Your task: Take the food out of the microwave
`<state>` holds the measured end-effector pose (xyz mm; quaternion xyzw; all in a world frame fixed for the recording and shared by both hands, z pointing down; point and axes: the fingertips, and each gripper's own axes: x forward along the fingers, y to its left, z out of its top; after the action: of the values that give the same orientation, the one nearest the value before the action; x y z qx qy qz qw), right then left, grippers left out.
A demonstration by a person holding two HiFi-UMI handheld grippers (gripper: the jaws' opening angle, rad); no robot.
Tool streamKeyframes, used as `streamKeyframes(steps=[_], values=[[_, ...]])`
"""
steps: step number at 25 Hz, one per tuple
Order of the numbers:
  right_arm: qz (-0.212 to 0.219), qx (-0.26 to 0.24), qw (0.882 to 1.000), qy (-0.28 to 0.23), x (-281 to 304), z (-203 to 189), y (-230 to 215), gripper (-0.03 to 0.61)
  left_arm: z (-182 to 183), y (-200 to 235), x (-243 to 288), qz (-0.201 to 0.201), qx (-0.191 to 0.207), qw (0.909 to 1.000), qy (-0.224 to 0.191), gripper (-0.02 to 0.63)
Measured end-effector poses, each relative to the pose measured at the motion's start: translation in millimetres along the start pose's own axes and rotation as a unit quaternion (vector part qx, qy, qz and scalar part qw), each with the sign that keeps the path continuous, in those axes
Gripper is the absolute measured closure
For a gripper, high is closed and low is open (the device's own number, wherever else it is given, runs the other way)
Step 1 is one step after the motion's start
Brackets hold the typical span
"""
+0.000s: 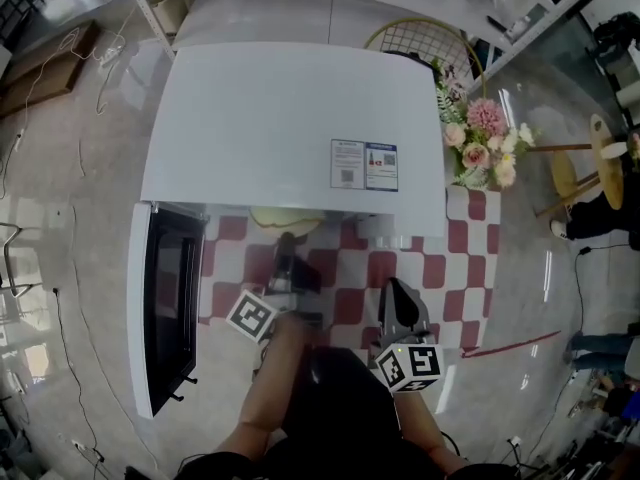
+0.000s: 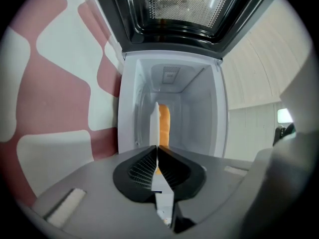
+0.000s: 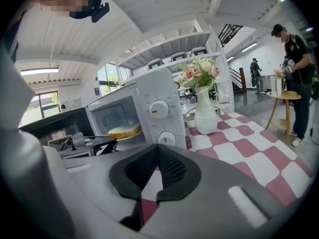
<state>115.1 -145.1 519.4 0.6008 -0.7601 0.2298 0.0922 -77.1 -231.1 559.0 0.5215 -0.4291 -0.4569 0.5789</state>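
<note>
Microwave point(image 1: 290, 118) sits on the checkered counter point(image 1: 440, 268) with its door point(image 1: 165, 303) swung open to the left. Left tool point(image 2: 157, 148) is level and clamped on the rim of the white plate point(image 2: 154, 126). Bread point(image 3: 124, 130) sits on that plate at the cavity mouth, and the head view shows the plate edge just poking out past the microwave front. Right tool point(image 3: 157, 145) is closed and empty, over the counter in front of the control knobs. Vase of flowers point(image 3: 205, 116) stands just right of the microwave.
</note>
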Motion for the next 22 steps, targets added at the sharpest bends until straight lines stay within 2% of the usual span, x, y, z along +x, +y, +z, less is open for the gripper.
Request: streamKeyframes(steps=[22], values=[[0.021,-0.015,1.0,-0.012,-44,-5,2,0.578,-13,-12,-54,-0.028,-0.005,0.9994,-0.022,0.594]])
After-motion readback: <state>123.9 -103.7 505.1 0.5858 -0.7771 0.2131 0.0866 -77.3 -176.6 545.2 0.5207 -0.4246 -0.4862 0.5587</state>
